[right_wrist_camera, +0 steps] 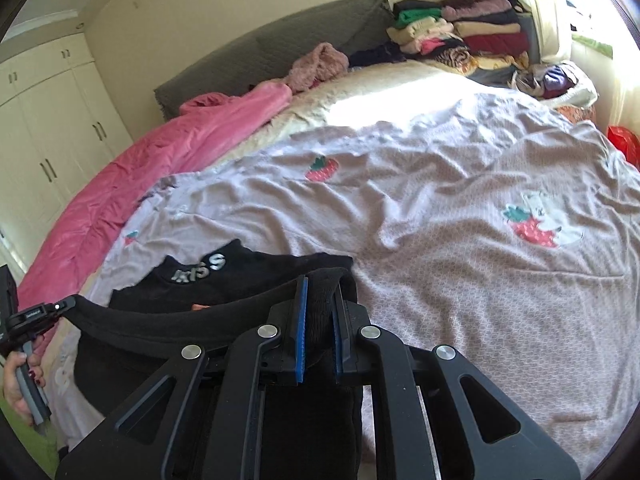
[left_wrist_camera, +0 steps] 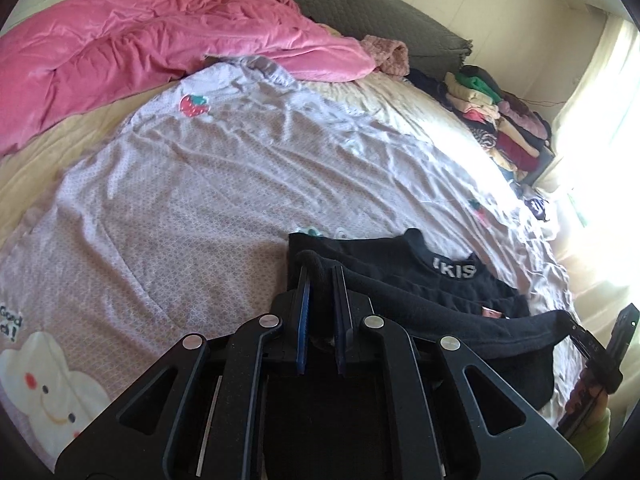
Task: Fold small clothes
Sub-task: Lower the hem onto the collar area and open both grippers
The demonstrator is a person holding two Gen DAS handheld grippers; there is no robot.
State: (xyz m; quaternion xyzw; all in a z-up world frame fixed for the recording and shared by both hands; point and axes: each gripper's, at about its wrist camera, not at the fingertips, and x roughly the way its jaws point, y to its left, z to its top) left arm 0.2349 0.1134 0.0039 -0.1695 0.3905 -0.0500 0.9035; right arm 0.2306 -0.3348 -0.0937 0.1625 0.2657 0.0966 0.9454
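A small black top [left_wrist_camera: 432, 280] with white letters at its collar lies on the lilac strawberry-print sheet [left_wrist_camera: 208, 184] of a bed. My left gripper [left_wrist_camera: 320, 276] is shut on one corner of its lower hem, lifted off the sheet. My right gripper [right_wrist_camera: 320, 292] is shut on the other hem corner of the black top [right_wrist_camera: 240, 276]. The hem hangs taut between the two grippers, above the collar part that rests flat. The right gripper also shows at the right edge of the left wrist view [left_wrist_camera: 600, 344], and the left gripper at the left edge of the right wrist view [right_wrist_camera: 36, 316].
A pink duvet [left_wrist_camera: 140, 44] is bunched along the far side under a grey headboard [left_wrist_camera: 360, 4]. A stack of folded clothes [left_wrist_camera: 496, 120] sits at the bed's far corner by a bright window. White wardrobes [right_wrist_camera: 48, 120] stand beyond the bed.
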